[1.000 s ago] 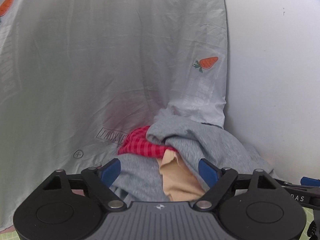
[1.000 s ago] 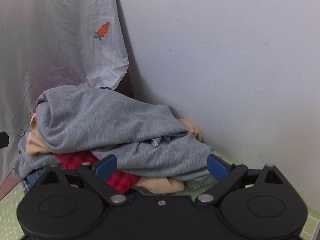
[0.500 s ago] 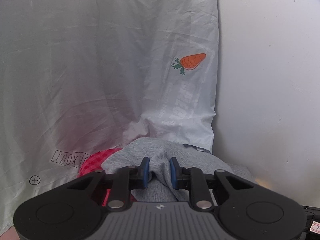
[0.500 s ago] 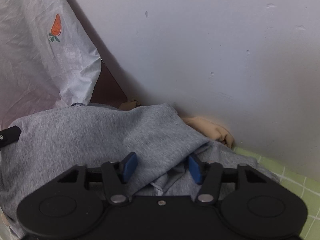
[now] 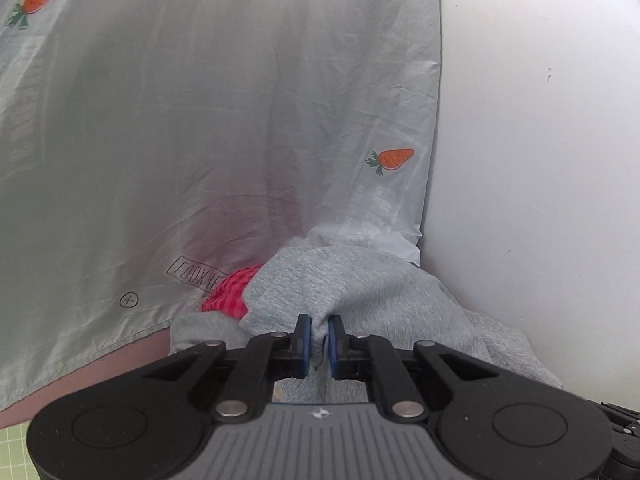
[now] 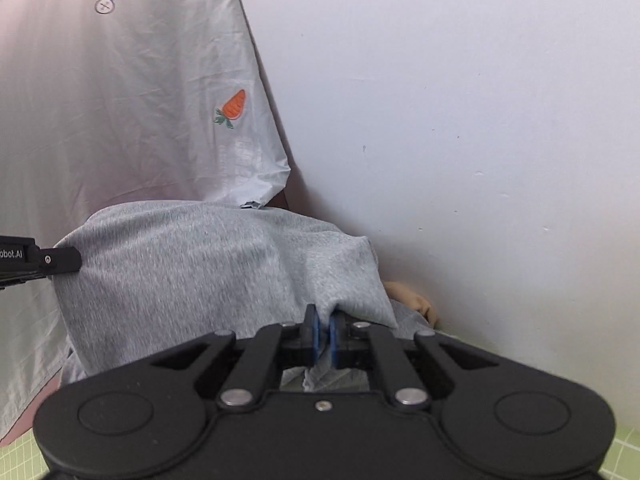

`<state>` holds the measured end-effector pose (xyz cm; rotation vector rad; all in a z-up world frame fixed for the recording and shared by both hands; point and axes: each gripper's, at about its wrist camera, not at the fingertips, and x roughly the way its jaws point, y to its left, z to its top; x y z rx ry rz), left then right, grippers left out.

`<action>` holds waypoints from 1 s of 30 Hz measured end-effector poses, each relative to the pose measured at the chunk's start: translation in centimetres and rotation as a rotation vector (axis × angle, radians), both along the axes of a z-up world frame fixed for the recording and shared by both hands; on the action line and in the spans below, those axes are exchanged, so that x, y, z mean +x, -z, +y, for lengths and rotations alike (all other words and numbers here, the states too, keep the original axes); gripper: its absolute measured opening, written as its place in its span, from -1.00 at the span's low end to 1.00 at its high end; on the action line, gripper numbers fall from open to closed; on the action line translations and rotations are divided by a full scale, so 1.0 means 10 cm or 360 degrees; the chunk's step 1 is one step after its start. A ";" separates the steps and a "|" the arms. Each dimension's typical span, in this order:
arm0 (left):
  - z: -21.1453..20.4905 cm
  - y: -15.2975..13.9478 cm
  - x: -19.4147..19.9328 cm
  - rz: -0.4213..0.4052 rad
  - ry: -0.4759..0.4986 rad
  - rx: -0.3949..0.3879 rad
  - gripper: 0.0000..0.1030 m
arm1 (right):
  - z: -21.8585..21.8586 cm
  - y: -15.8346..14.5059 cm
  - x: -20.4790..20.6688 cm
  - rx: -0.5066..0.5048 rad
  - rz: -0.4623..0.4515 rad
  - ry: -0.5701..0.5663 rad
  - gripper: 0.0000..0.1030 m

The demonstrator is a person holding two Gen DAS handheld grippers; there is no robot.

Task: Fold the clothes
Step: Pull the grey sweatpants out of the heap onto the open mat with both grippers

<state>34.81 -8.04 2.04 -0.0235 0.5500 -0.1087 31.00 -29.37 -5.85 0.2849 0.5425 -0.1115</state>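
Two tools clamped: left tool point(image 5: 316, 338) closing on grey garment point(image 5: 348, 280), fabric pinched between pads; right tool point(image 6: 323, 334) clenched on another fold. Bunched just ahead, over red checked cloth point(image 5: 230, 294) (likely to lift clear for spreading).

A green gridded mat point(image 6: 600, 456) covered the work surface beside a white wall point(image 6: 480, 120). On it lay a heap of clothes: a grey garment point(image 6: 208, 264) on top, tan fabric point(image 6: 416, 300) and red checked cloth point(image 5: 230, 294) peeking out underneath.
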 end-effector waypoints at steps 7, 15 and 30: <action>0.35 0.02 -0.97 0.0057 -0.0137 -0.0084 -0.81 | 0.30 -0.21 -0.79 0.0005 -0.0040 -0.0134 -0.90; 1.22 0.34 -2.10 0.0232 -0.0331 -0.0127 -0.82 | 0.82 -0.28 -1.65 -0.0026 -0.0014 -0.0293 -0.90; 4.10 0.92 -4.29 0.0440 -0.1093 -0.0146 -1.00 | 3.15 0.39 -2.90 0.0003 0.0283 -0.0808 -0.89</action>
